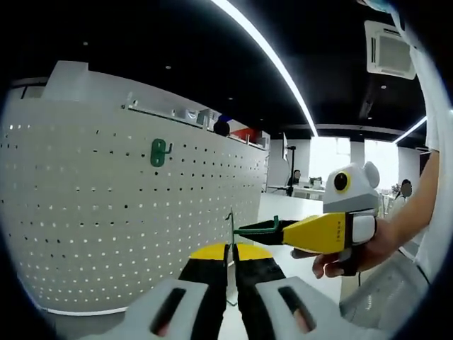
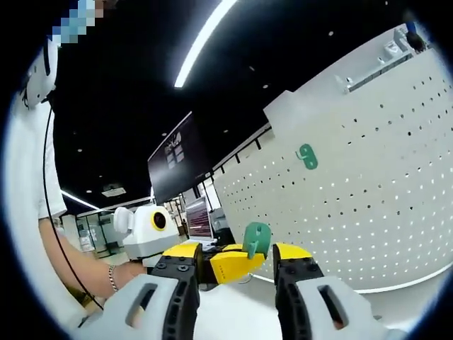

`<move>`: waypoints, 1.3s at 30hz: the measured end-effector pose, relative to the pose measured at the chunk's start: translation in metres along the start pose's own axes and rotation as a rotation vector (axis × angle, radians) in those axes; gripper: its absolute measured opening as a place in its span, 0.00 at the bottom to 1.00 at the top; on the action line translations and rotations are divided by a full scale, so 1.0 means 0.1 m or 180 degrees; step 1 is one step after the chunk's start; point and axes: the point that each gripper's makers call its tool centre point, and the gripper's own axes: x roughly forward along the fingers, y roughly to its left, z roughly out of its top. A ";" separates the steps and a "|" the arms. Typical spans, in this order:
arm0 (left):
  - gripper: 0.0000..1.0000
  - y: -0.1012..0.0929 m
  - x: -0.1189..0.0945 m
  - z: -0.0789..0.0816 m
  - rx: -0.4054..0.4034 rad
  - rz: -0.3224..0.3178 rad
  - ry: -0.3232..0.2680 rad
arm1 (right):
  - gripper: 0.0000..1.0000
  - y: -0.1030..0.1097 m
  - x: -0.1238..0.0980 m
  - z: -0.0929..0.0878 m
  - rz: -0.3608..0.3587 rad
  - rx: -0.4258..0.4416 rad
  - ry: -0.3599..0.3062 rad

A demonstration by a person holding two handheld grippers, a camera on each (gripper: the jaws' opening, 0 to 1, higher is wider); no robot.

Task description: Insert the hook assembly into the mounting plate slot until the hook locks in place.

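Observation:
A green hook assembly (image 1: 231,228) is held edge-on by my left gripper (image 1: 231,258), which is shut on its thin plate. Its prong (image 1: 258,229) reaches right toward my right gripper (image 1: 287,231). In the right gripper view, the green plate (image 2: 256,239) stands between the wide-apart jaws of my right gripper (image 2: 237,258), and neither jaw touches it. The left gripper's yellow jaw (image 2: 233,266) sits under the plate. The white perforated mounting board (image 1: 106,212) curves along the left, beyond the hook. The same board (image 2: 368,198) rises on the right in the right gripper view.
Another green hook (image 1: 161,151) hangs on the board's upper part, also seen as a small green hook (image 2: 306,156) in the right gripper view. A person's hand (image 1: 340,258) grips the right gripper. A dark monitor (image 2: 177,163) and desks stand behind.

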 end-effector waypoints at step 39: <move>0.02 -0.02 0.00 0.00 0.0010 0.0077 -0.0002 | 0.02 -0.18 0.05 0.00 -0.0484 0.0033 -0.0006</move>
